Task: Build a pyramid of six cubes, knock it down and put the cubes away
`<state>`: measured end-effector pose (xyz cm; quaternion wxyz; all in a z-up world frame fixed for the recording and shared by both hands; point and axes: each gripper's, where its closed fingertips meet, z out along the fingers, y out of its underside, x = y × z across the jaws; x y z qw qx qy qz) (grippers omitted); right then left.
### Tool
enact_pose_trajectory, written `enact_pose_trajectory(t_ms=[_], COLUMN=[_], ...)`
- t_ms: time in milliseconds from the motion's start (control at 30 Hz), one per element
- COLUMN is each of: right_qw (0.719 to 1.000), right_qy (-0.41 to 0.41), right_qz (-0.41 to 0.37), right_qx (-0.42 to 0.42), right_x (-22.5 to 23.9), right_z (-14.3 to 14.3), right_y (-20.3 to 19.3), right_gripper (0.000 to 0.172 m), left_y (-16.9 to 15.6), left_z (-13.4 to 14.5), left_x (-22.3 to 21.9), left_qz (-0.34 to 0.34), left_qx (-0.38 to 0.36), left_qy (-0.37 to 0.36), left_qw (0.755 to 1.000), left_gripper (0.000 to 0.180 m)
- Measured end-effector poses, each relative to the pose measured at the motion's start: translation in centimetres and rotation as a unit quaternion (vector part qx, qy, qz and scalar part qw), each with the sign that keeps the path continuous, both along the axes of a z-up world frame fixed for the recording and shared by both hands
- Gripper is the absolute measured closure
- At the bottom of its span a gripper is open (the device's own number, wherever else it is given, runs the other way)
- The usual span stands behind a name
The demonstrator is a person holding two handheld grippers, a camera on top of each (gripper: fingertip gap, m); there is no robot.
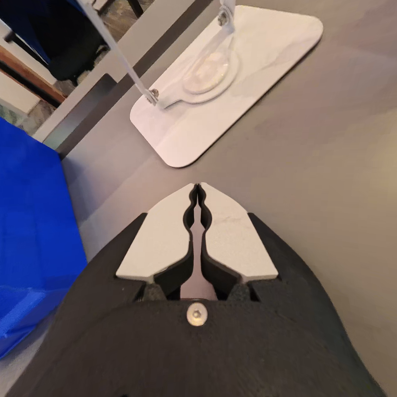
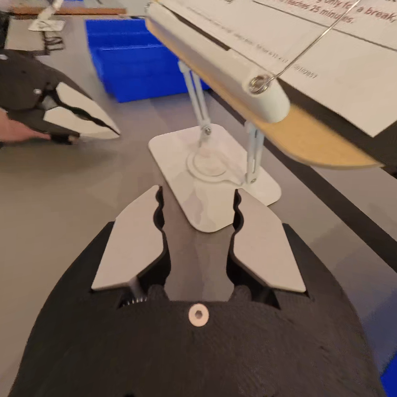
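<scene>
Grey worktop [image 2: 64, 193] lies under both of my tools, and no cube shows in either wrist view, so I cannot tell where the six cubes are. My left tool [image 1: 197, 185] is pressed together: its two white fingers [image 1: 171, 225] meet at the tips with nothing between them. In the right wrist view this same tool [image 2: 117, 132] enters from the left edge of the picture, closed to a point above the worktop, with part of my hand [image 2: 15, 131] behind it.

My right tool [image 2: 198, 190] is spread wide, its pads bare, and only worktop and the near corner of a white base plate [image 2: 171, 154] show between the fingers [image 2: 137, 236]. That plate rests flat on the worktop near its far edge. It carries thin white struts [image 2: 196, 96] that hold up a tilted board [image 2: 311, 133] with a printed sheet [image 2: 322, 53] on it. The board hangs over the plate, above my right tool.

A blue bin [image 2: 137, 60] stands on the worktop beyond the plate, toward the far left corner. In the left wrist view the bin [image 1: 32, 214] sits just beside my left tool, on its left, and the base plate [image 1: 279, 75] lies ahead of the closed tips, apart from them.
</scene>
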<state>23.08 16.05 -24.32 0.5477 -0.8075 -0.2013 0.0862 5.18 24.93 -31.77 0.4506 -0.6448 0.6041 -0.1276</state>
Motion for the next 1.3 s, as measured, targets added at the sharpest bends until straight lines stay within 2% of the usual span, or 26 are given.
enact_pose_trajectory(t_ms=[67,200,333,467,600,700,800,867,967,1033,1067,1133,1200,1300], right_qw=[0.999,0.997,0.992,0.984,0.967,0.952,0.928,0.904,0.875,0.859,0.860,0.861,0.854,0.853], right_qy=[-0.026,-0.061,-0.085,-0.137,-0.177,-0.184,-0.175,-0.182,-0.169,-0.160,-0.145,-0.121,-0.117,-0.096], right_qz=[-0.030,-0.047,-0.079,-0.105,-0.158,-0.216,-0.295,-0.358,-0.439,-0.481,-0.488,-0.493,-0.503,-0.500], right_qx=[0.007,0.015,0.046,0.050,0.089,0.113,0.142,0.149,0.114,0.074,0.046,-0.022,-0.057,-0.115], right_x=[0.2,0.3,2.1,3.5,6.8,11.1,17.2,22.1,29.1,33.0,34.2,36.0,37.3,38.0], right_z=[-0.3,-1.9,-0.8,-0.6,3.7,7.6,11.0,12.1,10.8,8.6,7.3,4.2,2.3,-0.6], right_y=[1.2,1.0,1.0,1.0,0.1,-1.7,-5.0,-7.8,-11.7,-14.0,-14.8,-16.0,-17.0,-17.7], right_gripper=[0.098,0.102,0.103,0.097,0.100,0.104,0.104,0.102,0.092,0.085,0.084,0.087,0.091,0.089], left_y=[0.9,3.2,4.3,6.5,8.1,9.6,11.8,14.2,19.0,22.0,23.2,25.1,26.2,27.1], left_z=[-0.1,0.6,0.9,1.5,4.1,7.2,11.0,13.6,14.4,13.0,11.9,9.3,6.6,4.3], left_x=[0.3,0.6,1.5,1.6,0.0,-2.1,-6.1,-10.3,-16.8,-20.5,-21.8,-23.4,-24.3,-24.6], left_qz=[0.013,0.033,0.055,0.089,0.122,0.151,0.194,0.238,0.308,0.348,0.357,0.367,0.376,0.381], left_qx=[-0.019,0.020,0.000,0.022,0.039,0.065,0.098,0.122,0.102,0.063,0.042,-0.002,-0.043,-0.068], left_qy=[-0.012,-0.014,-0.039,-0.053,-0.093,-0.133,-0.172,-0.196,-0.188,-0.163,-0.154,-0.124,-0.103,-0.089], left_qw=[1.000,0.999,0.998,0.994,0.987,0.977,0.961,0.944,0.927,0.921,0.920,0.922,0.920,0.918], left_gripper=[0.180,0.178,0.173,0.166,0.149,0.137,0.132,0.132,0.113,0.098,0.095,0.086,0.077,0.078])
